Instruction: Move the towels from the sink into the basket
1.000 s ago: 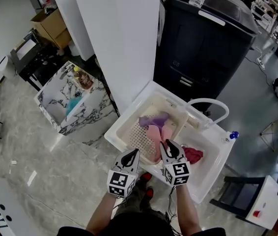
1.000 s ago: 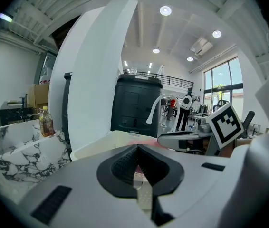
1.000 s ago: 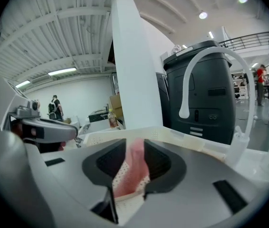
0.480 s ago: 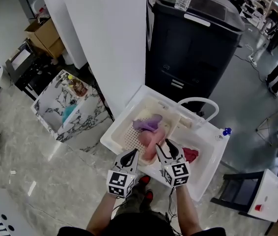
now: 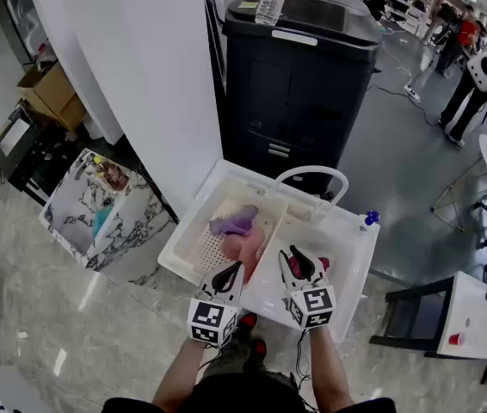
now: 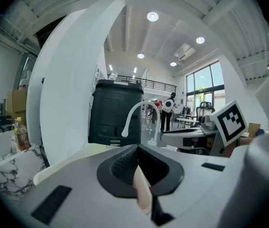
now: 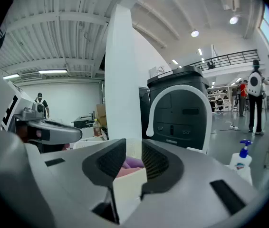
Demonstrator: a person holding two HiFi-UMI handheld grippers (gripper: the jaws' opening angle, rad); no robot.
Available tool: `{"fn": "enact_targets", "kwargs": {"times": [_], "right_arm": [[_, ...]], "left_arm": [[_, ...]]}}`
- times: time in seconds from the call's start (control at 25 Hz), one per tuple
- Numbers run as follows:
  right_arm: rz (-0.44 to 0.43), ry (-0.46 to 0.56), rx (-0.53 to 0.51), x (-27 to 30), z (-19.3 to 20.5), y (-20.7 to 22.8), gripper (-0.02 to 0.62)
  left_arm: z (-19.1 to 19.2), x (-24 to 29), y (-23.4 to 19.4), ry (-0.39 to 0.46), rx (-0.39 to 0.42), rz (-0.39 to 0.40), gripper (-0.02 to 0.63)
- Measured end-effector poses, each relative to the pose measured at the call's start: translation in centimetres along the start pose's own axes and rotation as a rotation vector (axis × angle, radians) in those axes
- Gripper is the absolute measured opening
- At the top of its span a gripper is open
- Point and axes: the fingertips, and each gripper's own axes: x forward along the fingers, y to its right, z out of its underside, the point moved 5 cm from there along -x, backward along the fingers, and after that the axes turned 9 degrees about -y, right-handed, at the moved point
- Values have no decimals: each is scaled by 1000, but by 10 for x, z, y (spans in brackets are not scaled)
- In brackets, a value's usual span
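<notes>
A cream perforated basket [image 5: 212, 249] sits in the left half of the white sink [image 5: 353, 269]. A purple towel [image 5: 233, 223] and a pink towel [image 5: 245, 248] lie in the basket. A red towel [image 5: 323, 266] lies in the right basin, partly hidden behind my right gripper [image 5: 298, 262]. That gripper hovers over the sink's near edge. Its jaws have just been closing but stand apart with nothing between them. In the right gripper view the pink towel [image 7: 125, 171] and the purple towel [image 7: 134, 162] show beyond the gap. My left gripper [image 5: 226, 276] is shut and empty at the basket's near edge.
A white arched faucet [image 5: 312, 172] rises at the back of the sink, and a spray bottle [image 5: 366, 219] stands at its right corner. Behind are a black cabinet [image 5: 304, 84] and a white column [image 5: 157, 84]. A marble-patterned box [image 5: 89, 205] sits on the floor at left.
Both grippers have drawn back toward me and risen. The right gripper has let go of the pink towel, which now lies in the basket.
</notes>
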Motion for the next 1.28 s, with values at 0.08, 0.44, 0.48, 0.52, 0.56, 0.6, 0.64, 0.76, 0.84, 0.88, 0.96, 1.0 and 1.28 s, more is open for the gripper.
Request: {"fn": "enact_targets", "kwargs": {"times": [0.08,0.44,0.48,0.52,0.56,0.6,0.64,0.76,0.84,0.88,0.96,1.0,1.28], "right_arm": [[43,5,8,-10,0,11,107],[251,10,59,-57,8,62,50],[273,9,64,-61,9,68,48],[295,8,70,-66,11,73,46],[318,5,75,-70,13,79,43],[342,3,81,-75,15,84,43],[366,0,87,-79,17,89,43],[431,-7,111,-93,21,100,43],[468,-12,125,-101,24,105,43],[485,-15,129,-104,25,108,43],[513,-21,135,-109,27,110,43],[525,-26,138,-110,28,110,41],[540,-60,187,-110,47,110,43]], "left_arm": [[-4,6,9,1,14,29,3],[-25,45,53,-1,71,189,3],[-27,50,59,-2,76,211,3],[-28,57,64,-4,82,235,3],[-29,63,70,-7,89,259,3],[-30,69,76,-12,97,284,3],[-30,75,81,-18,106,308,3],[-31,89,94,-31,126,374,3],[-33,96,101,-34,134,411,3],[-34,99,103,-33,137,426,3],[-37,104,106,-31,142,454,3],[-37,106,107,-31,143,467,3],[-28,119,114,-69,141,513,3]]}}
